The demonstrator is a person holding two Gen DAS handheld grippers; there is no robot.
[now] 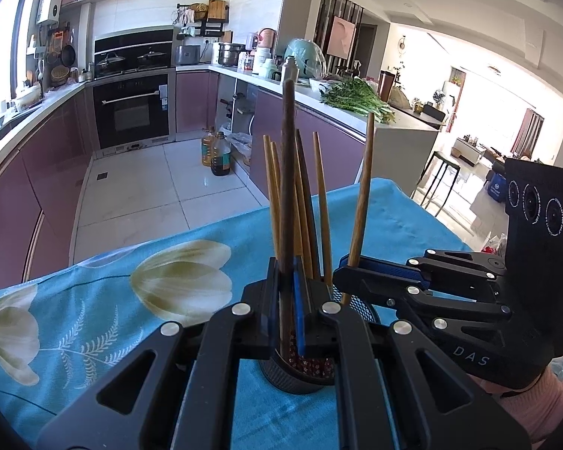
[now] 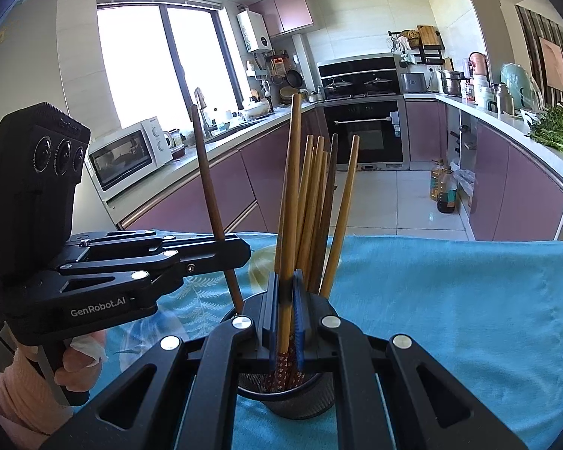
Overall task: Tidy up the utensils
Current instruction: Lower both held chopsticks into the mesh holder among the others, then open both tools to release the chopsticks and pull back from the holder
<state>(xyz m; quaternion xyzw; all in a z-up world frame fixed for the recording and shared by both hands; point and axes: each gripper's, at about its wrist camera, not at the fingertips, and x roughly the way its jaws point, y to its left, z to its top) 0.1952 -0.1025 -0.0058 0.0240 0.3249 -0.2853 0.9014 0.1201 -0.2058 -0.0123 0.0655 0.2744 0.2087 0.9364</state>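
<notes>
A black mesh holder (image 1: 300, 378) stands on the blue flowered cloth (image 1: 94, 300) and holds several upright wooden chopsticks (image 1: 304, 202). My left gripper (image 1: 288, 285) is shut on a dark brown chopstick (image 1: 288, 172) whose lower end is inside the holder. My right gripper (image 2: 286, 292) is shut on a light wooden chopstick (image 2: 292, 187), also standing in the holder (image 2: 287, 401). In the left wrist view the right gripper (image 1: 347, 266) holds its chopstick (image 1: 362, 195) at the holder's right rim. In the right wrist view the left gripper (image 2: 229, 251) holds its chopstick (image 2: 206, 172) at the left rim.
The cloth (image 2: 450, 318) covers a table whose far edge drops to a tiled kitchen floor (image 1: 139, 195). Purple cabinets, an oven (image 1: 131, 108) and a counter with greens (image 1: 356, 101) stand beyond. A microwave (image 2: 127, 157) sits on the left counter.
</notes>
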